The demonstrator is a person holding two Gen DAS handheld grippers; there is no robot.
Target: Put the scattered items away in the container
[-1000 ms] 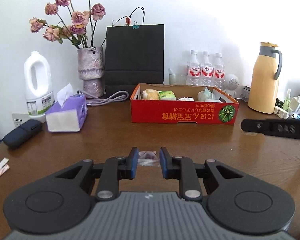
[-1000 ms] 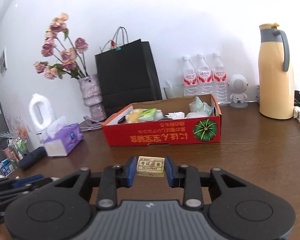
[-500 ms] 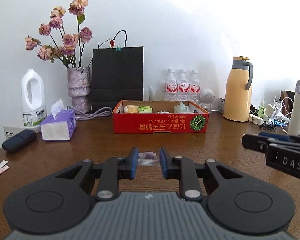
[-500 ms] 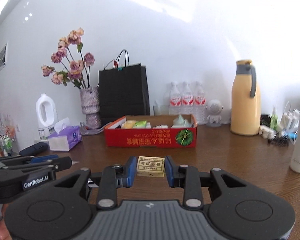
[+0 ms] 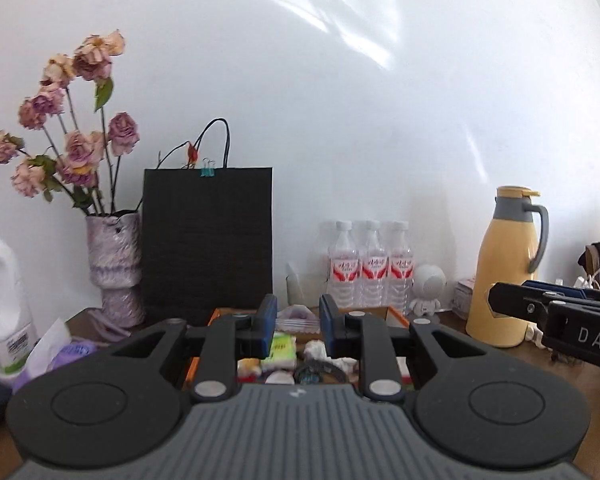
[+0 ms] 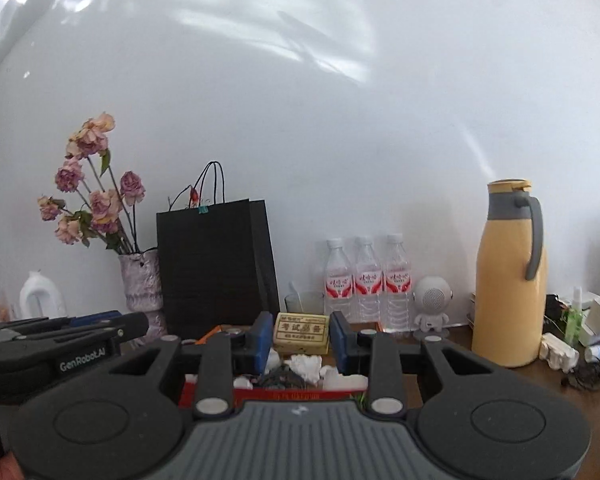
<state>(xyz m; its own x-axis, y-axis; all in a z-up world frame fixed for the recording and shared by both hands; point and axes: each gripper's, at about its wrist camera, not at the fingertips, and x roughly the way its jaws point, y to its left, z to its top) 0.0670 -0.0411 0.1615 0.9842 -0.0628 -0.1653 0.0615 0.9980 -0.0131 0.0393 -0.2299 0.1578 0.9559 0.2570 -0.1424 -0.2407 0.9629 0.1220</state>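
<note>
The wooden bench [image 6: 500,376] carries a red cardboard box [image 6: 292,394] with an orange inner rim [image 5: 396,314], seen close below both cameras and already holding crumpled white tissue [image 6: 306,362], a green-and-yellow packet [image 5: 282,346], a dark coiled item and other small pieces too cluttered to name. Behind the box stand a black paper bag [image 5: 208,240], a yellow thermos jug [image 6: 508,276], a vase of dried roses [image 5: 114,264], three water bottles [image 5: 370,268] and a small white robot-shaped figure [image 6: 432,308]. The left hand-held gripper [image 5: 298,322] hangs level above the near part of the box, its blue pads [image 5: 269,322] set a narrow gap apart around a small pale purple-and-white packet [image 5: 296,316]; the packet sits between the pads, though whether they press on it is hard to make out. The right hand-held gripper [image 6: 300,334] is likewise level over the box, with its pads closed against the two ends of a small tan rectangular block [image 6: 301,334] printed with dark characters, held clear of the contents beneath. Each gripper shows at the edge of the other's view, side by side and close together.
</note>
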